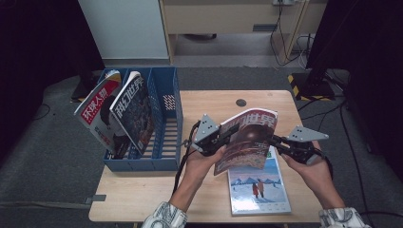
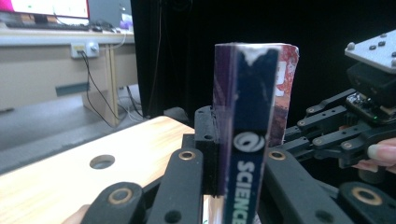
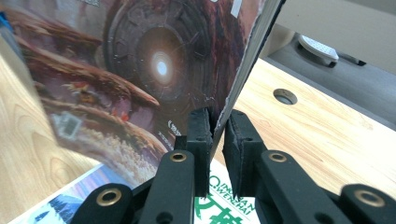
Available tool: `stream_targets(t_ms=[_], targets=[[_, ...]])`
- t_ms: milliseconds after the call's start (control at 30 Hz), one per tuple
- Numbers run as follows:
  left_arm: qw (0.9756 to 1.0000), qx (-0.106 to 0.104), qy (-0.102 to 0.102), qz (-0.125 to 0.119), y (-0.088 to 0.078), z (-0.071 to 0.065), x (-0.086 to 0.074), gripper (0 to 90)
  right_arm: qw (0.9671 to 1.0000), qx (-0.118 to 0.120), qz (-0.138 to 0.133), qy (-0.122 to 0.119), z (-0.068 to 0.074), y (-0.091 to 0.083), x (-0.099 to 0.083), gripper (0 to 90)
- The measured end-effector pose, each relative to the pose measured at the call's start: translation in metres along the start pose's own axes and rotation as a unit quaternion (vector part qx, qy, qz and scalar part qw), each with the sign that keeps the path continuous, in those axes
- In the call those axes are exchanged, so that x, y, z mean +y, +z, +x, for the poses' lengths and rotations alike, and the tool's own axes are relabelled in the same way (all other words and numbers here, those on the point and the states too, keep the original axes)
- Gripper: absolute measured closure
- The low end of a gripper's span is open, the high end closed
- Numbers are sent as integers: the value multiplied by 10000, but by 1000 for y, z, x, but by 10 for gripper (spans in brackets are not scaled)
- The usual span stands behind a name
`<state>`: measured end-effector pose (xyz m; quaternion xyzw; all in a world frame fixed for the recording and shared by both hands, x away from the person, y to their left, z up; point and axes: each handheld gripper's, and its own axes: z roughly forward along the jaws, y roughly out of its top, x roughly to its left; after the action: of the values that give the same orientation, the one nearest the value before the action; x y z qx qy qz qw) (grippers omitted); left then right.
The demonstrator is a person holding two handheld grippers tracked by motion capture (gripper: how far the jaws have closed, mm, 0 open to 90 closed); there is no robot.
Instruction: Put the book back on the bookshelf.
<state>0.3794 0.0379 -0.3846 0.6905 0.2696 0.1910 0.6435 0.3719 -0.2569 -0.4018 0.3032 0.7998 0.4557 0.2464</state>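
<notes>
A person holds a science-fiction magazine (image 1: 248, 140) up off the wooden table (image 1: 142, 190), one gripper at each side edge. The left gripper (image 1: 219, 138) is clamped on the magazine's spine side; in the left gripper view the dark blue spine (image 2: 245, 140) stands upright between the two black jaws, which press it from both sides, with white lettering running down it. The right gripper (image 1: 275, 142) grips the opposite edge — in the right gripper view its jaws pinch the thin page edge of the magazine (image 3: 140, 70), whose cover shows a glowing round portal among reddish-brown shapes. In the high view the magazine tilts, its top edge leaning away from the person, the cover facing up and toward the camera, with large Chinese characters along the top. Directly below it on the table lies a second magazine (image 1: 259, 187) with a snowy blue-and-white cover and two small figures; the held magazine overlaps its far end in the high view but hangs clear of it. At the left of the table stands a blue file rack (image 1: 166, 123) with several slots — two more magazines (image 1: 116, 111) lean in its left compartments, one red-and-white, one dark with white characters. A round cable hole (image 1: 241, 102) sits in the tabletop near the far edge.
</notes>
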Motion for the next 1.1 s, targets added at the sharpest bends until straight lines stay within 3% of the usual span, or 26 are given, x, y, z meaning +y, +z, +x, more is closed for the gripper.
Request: stream_targets(t_ms=[200, 367, 567, 700, 900, 967, 1100], targets=[[9999, -39, -99, -53, -4, 2, -3, 817, 9998, 190, -88, 14, 1, -3, -2, 790], [9996, -277, -80, 4, -3, 1, -2, 791, 9996, 280, -73, -32, 2, -4, -2, 774], [9993, -360, -67, -3, -2, 2, -3, 759, 9992, 373, -145, -44, 4, -7, -4, 774], [9975, -701, -90, 2, -1, 1, -4, 726, 9990, 406, -148, -72, 3, -8, -5, 775], [9946, -1026, -53, 122, 1, -2, -7, 710, 9988, 429, -238, -11, 1, -9, -9, 785], [9965, -837, 5, 93, 2, -5, -8, 721, 9988, 436, -239, -4, 2, -9, -9, 784], [9979, -631, -139, 7, 1, -3, -8, 768, 9986, 470, -245, 25, 2, -9, -10, 768]])
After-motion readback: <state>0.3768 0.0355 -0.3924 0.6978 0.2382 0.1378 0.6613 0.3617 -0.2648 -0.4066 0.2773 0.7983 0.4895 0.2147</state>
